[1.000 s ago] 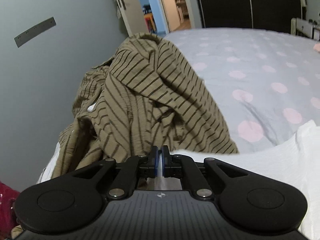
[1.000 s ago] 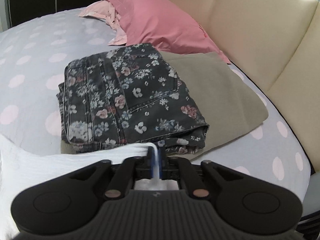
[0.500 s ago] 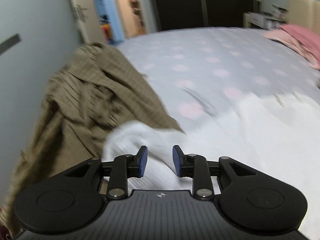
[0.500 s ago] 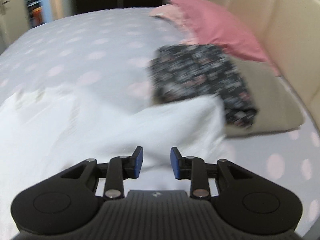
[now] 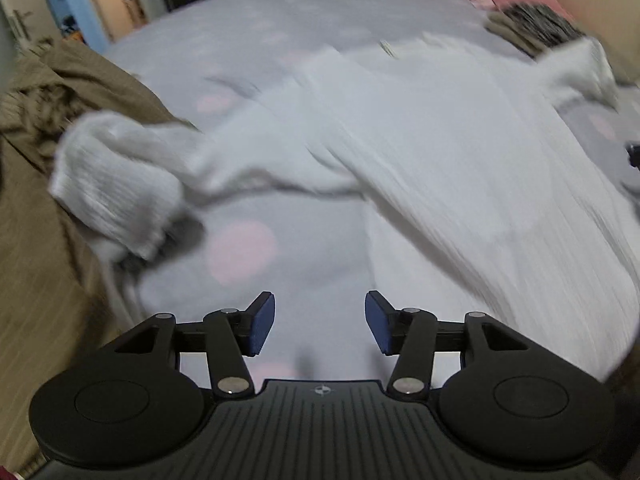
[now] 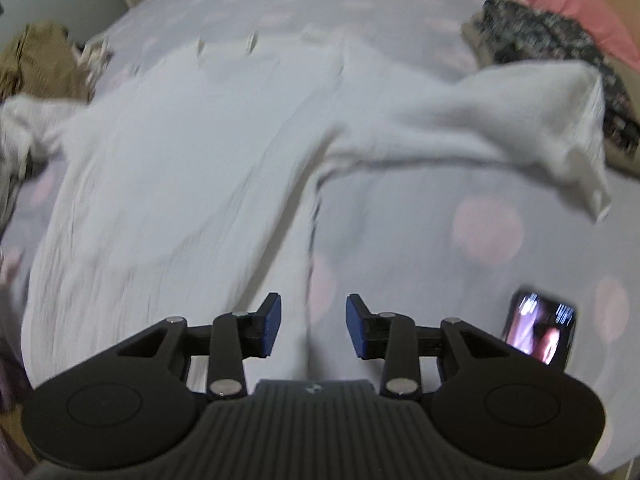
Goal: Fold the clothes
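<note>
A white ribbed long-sleeved top (image 5: 460, 152) (image 6: 172, 168) lies spread on the grey bedspread with pink dots (image 5: 240, 248). One sleeve (image 5: 112, 184) reaches left onto a brown striped garment (image 5: 48, 128); the other sleeve (image 6: 532, 120) reaches right toward the folded pile. My left gripper (image 5: 319, 322) hovers over bare bedspread beside the top's left edge, jaws opening, nothing between them. My right gripper (image 6: 313, 326) hangs over the top's lower right edge, jaws opening, pads not pressing the cloth.
A folded floral dark garment (image 6: 560, 52) lies at the far right on a tan one, with a pink pillow (image 6: 580, 4) behind. A lit phone (image 6: 540, 334) lies on the bedspread near my right gripper. The brown garment (image 6: 36, 60) fills the bed's left side.
Both grippers were shut on the white top's sleeve ends, let go and opened. Both swung inward and tipped down toward the middle of the bed; the top now lies spread out.
</note>
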Demonstrator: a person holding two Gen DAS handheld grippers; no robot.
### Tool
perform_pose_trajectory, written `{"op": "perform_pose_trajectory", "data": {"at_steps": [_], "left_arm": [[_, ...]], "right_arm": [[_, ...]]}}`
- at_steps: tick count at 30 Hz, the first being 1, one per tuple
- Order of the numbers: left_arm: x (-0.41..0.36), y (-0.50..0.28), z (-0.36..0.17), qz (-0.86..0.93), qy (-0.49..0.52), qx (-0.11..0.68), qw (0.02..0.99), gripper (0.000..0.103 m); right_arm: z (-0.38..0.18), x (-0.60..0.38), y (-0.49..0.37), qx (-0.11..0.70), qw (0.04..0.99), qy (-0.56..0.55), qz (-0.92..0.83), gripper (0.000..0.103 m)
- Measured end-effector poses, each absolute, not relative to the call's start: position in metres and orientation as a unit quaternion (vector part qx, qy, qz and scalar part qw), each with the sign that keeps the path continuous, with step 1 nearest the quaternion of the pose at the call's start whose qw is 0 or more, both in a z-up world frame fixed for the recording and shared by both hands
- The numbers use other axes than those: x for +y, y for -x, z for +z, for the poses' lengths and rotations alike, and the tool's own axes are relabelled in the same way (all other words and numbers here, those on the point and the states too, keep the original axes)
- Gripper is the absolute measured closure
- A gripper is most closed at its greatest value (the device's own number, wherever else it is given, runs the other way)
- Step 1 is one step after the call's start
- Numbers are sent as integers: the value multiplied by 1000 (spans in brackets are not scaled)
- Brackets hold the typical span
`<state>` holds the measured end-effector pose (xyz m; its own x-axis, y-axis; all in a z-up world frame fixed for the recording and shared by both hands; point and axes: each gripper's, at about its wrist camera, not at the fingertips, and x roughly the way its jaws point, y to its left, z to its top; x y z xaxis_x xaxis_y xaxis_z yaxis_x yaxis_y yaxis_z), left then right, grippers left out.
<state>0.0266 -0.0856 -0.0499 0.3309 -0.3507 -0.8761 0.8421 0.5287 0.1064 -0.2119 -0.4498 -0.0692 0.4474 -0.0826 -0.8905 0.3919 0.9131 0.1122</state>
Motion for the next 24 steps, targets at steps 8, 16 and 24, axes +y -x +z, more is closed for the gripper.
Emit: {"op": "perform_pose_trajectory", "data": {"at_steps": [8, 16, 24], "left_arm": [[-100, 1, -94, -432, -310, 470, 704, 54], [-114, 4, -120, -423, -300, 503, 691, 67], [-97, 13, -83, -432, -269, 510, 693, 102]], "right_arm": [[-94, -421, 238, 544, 819, -136, -120, 62], [-107, -429, 250, 562, 804, -151, -123, 53], [-98, -435, 253, 577, 790, -184, -100, 95]]}}
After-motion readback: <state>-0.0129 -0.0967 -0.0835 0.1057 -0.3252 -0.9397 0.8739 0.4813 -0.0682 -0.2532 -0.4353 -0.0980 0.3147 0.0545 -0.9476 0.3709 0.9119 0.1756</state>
